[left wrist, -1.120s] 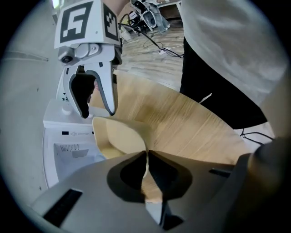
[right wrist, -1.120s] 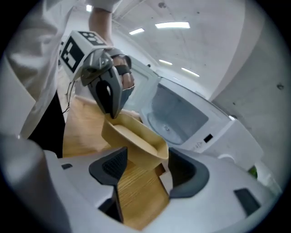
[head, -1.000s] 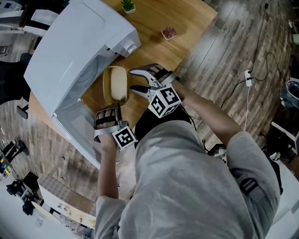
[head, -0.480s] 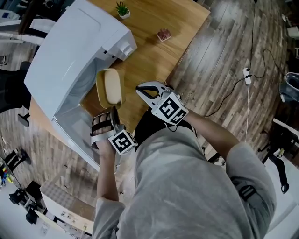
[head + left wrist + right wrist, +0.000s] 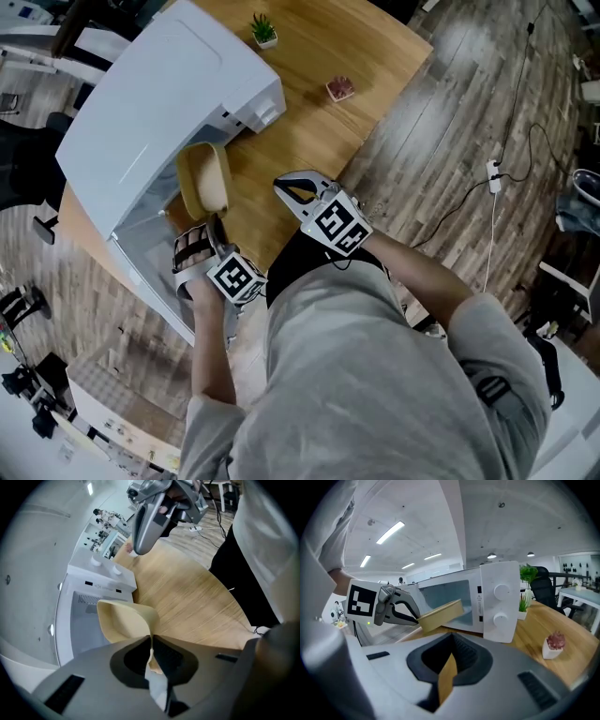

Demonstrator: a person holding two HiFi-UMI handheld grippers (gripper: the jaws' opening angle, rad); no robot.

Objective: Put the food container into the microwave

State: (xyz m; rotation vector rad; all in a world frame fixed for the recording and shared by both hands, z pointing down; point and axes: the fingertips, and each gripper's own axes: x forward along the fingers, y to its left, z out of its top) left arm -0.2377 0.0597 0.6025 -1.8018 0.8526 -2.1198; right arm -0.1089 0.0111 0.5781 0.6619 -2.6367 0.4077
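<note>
- The left hand-held gripper (image 5: 214,223) is pinching the near rim of the food container (image 5: 203,180), with its jaws closed on the thin edge.
- The food container is hanging just in front of the open cavity of the microwave (image 5: 159,103), lifted off the counter (image 5: 309,141).
- Its long axis is running from that gripper toward the cavity, with the far end tilting upward and the open side showing from above.
- The right hand-held gripper (image 5: 298,187) is hovering off the microwave's dial side, with its jaws closed together on nothing.
</note>
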